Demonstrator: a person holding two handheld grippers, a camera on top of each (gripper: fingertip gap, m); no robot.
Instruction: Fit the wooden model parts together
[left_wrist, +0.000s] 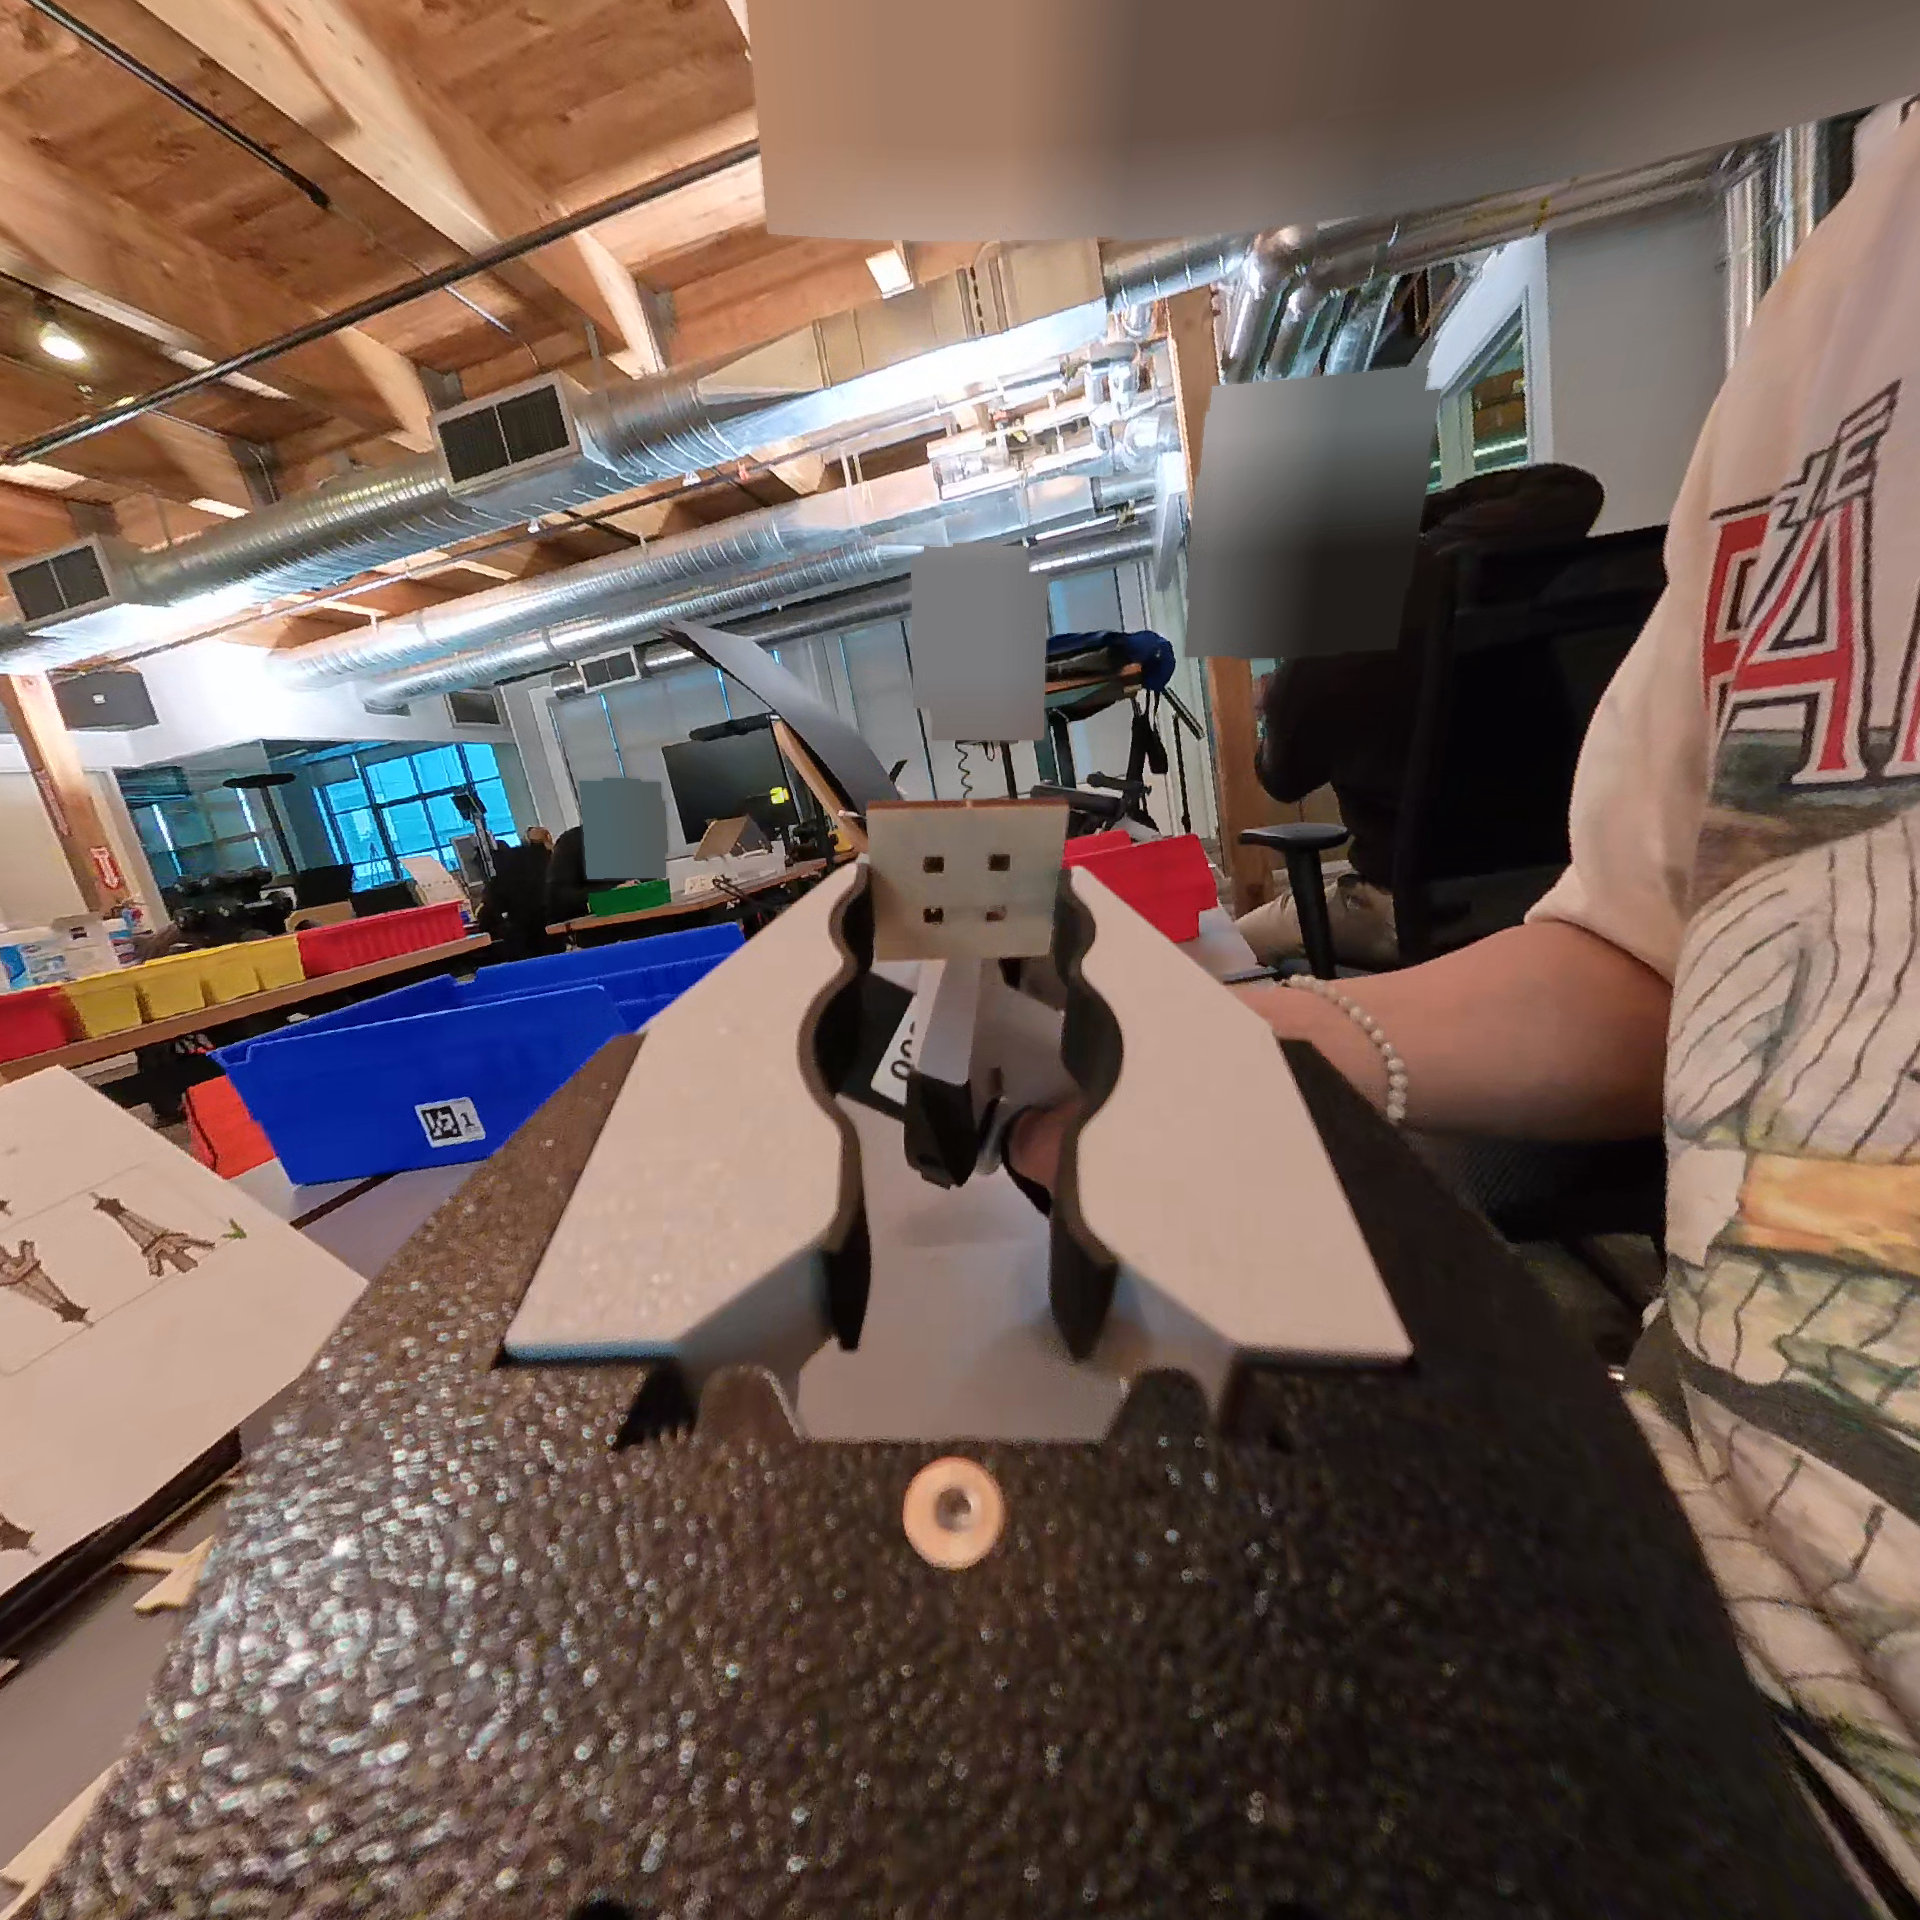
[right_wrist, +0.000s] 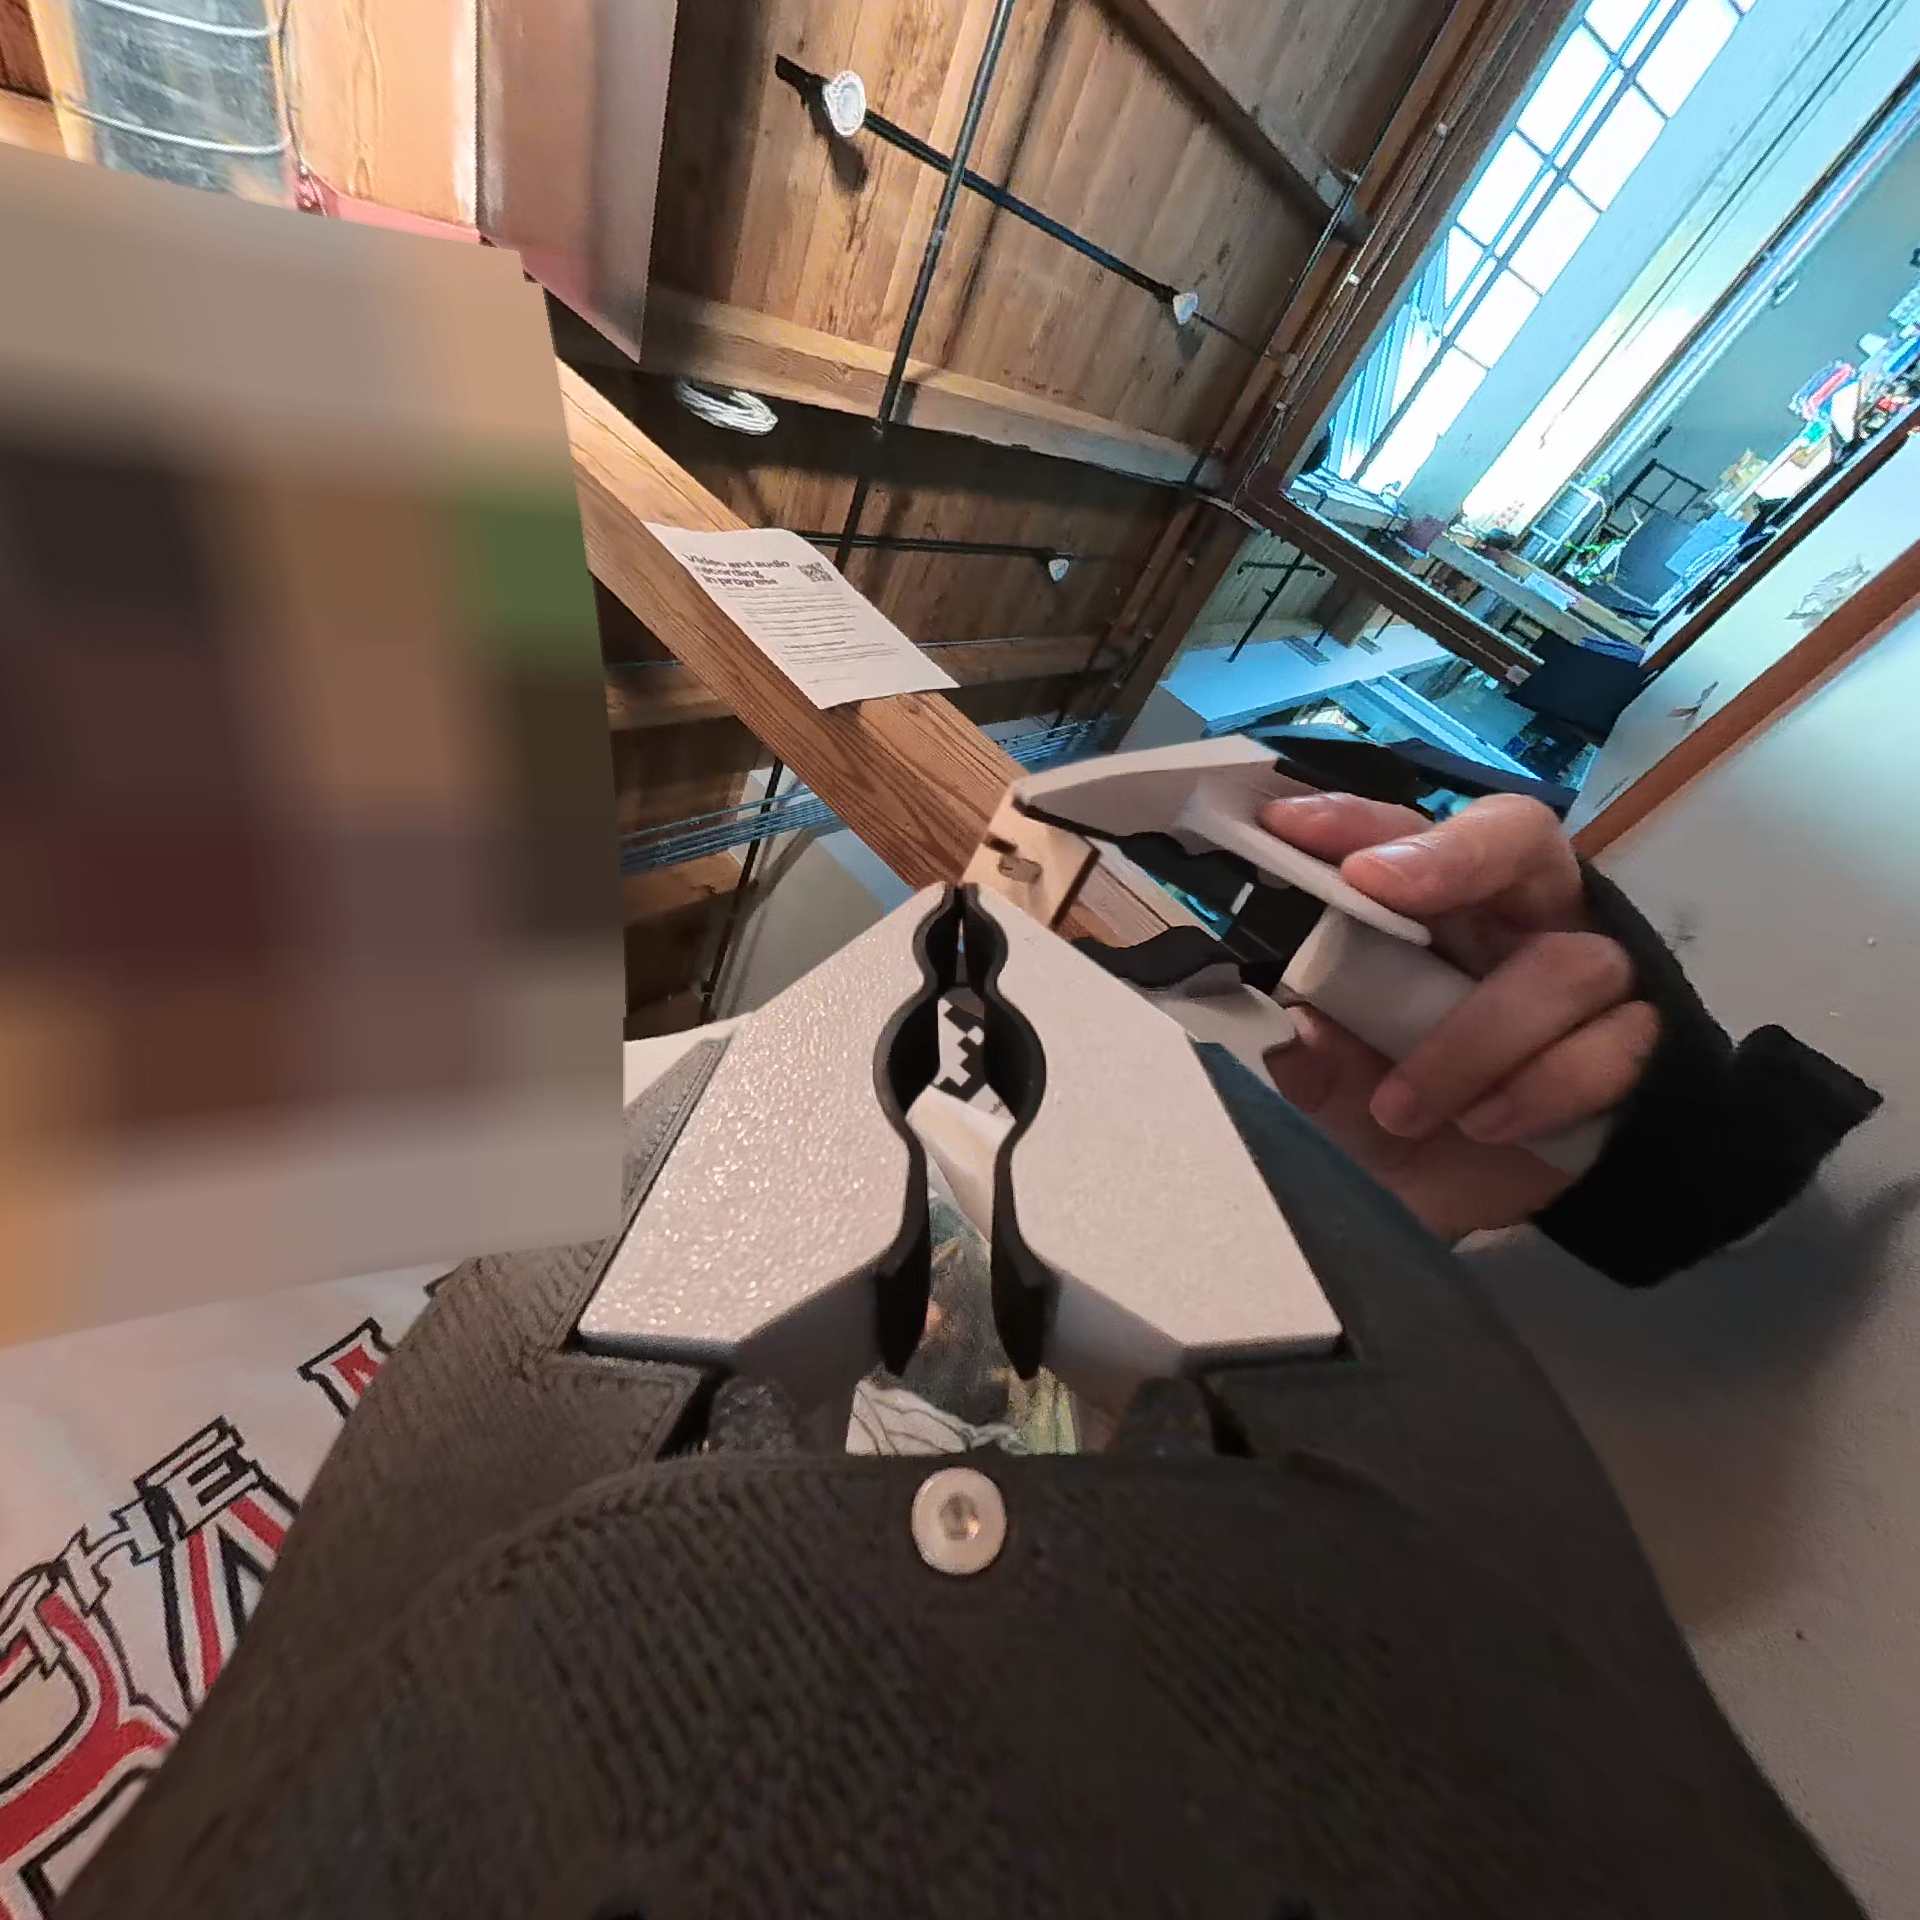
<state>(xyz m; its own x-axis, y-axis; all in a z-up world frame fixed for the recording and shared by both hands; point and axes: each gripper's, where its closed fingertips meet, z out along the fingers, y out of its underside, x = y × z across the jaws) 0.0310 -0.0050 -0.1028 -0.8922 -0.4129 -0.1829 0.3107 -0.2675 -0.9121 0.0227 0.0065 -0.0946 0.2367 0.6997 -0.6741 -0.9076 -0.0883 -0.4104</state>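
My left gripper (left_wrist: 961, 885) is shut on a square wooden plate (left_wrist: 961, 844) with four small square holes, held upright in the air at its fingertips. In the right wrist view the left gripper (right_wrist: 1039, 831) appears at the right, held by a hand (right_wrist: 1475, 987), with the plate (right_wrist: 1042, 871) at its tips. My right gripper (right_wrist: 958, 902) is shut on a thin wooden part (right_wrist: 963, 935) seen edge-on, its tips just left of the plate's edge. In the left wrist view the right gripper (left_wrist: 961, 1003) points up behind the plate, which hides its tips.
An instruction sheet (left_wrist: 125, 1299) with tower drawings lies at the left, with a loose wooden piece (left_wrist: 171, 1579) below it. A blue bin (left_wrist: 436, 1070) and red and yellow bins (left_wrist: 208, 982) stand behind. The person's torso (left_wrist: 1787, 1195) fills the right side. Less than 4 cm separates the two grippers' tips.
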